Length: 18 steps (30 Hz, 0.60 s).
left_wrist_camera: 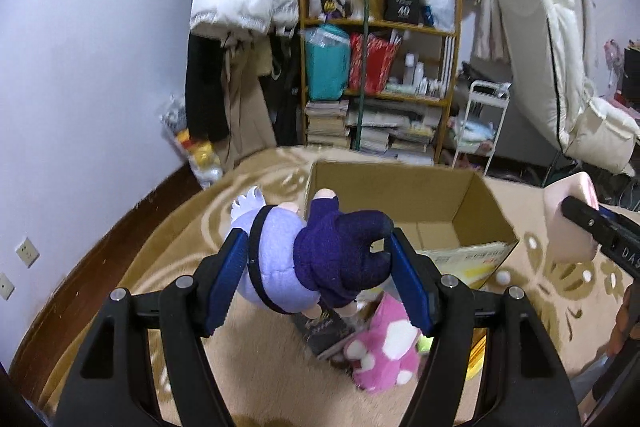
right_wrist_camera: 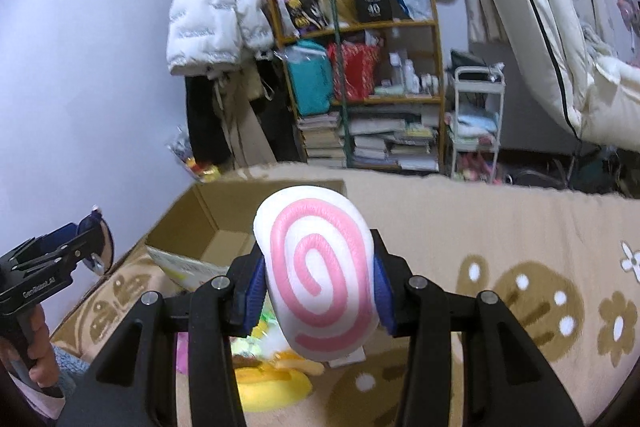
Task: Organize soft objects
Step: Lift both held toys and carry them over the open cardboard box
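My left gripper (left_wrist_camera: 316, 259) is shut on a plush doll (left_wrist_camera: 312, 259) with a lilac body and a dark purple hood, held above the carpet just in front of an open cardboard box (left_wrist_camera: 472, 195). My right gripper (right_wrist_camera: 320, 287) is shut on a white swirl plush (right_wrist_camera: 320, 279) with a pink spiral, held up near the box (right_wrist_camera: 200, 211). That plush and the right gripper also show at the right edge of the left wrist view (left_wrist_camera: 572, 223). The left gripper shows at the left of the right wrist view (right_wrist_camera: 60, 247).
A pink and white plush (left_wrist_camera: 384, 351) and a dark book (left_wrist_camera: 324, 331) lie on the beige patterned carpet (left_wrist_camera: 248, 355) below the doll. A yellow plush (right_wrist_camera: 272, 383) lies under my right gripper. A cluttered bookshelf (left_wrist_camera: 380, 75), hanging coats and a white cart stand behind.
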Motion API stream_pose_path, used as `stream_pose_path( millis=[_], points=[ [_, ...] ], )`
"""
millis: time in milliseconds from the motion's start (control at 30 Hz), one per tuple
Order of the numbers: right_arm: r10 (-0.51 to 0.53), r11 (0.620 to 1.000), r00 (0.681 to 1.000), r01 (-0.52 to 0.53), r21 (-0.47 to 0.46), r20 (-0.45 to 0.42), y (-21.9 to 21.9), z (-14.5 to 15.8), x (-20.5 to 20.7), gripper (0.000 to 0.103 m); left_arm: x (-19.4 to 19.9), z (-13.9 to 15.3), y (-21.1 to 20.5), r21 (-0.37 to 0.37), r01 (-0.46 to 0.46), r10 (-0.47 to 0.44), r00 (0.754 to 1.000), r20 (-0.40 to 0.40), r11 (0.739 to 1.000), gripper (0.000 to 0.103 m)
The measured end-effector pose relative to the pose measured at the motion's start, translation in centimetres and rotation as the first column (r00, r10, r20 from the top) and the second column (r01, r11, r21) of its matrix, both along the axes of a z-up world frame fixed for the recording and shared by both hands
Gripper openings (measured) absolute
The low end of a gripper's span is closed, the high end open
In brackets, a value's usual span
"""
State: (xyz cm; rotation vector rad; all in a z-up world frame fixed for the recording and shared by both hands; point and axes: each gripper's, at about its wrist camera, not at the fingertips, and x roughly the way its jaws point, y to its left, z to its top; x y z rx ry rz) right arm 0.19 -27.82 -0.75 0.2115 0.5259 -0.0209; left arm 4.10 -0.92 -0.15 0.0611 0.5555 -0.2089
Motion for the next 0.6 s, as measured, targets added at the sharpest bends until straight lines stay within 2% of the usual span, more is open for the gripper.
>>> stream_pose_path(
  millis=[267, 600],
  points=[
    [0.019, 1.000, 0.996, -0.020, 0.011, 0.090, 1.1, 1.5, 1.5, 0.048, 0.7, 1.6, -1.5, 0.015, 0.032, -0.032, 0.997, 0.065, 0.999, 0.070],
    [0.012, 1.000, 0.994, -0.013, 0.012, 0.112, 1.0, 1.7, 4.0, 0.048, 3.9, 1.6, -3.3, 0.058, 0.047, -0.052, 0.995, 0.089, 0.997, 0.070]
  ],
)
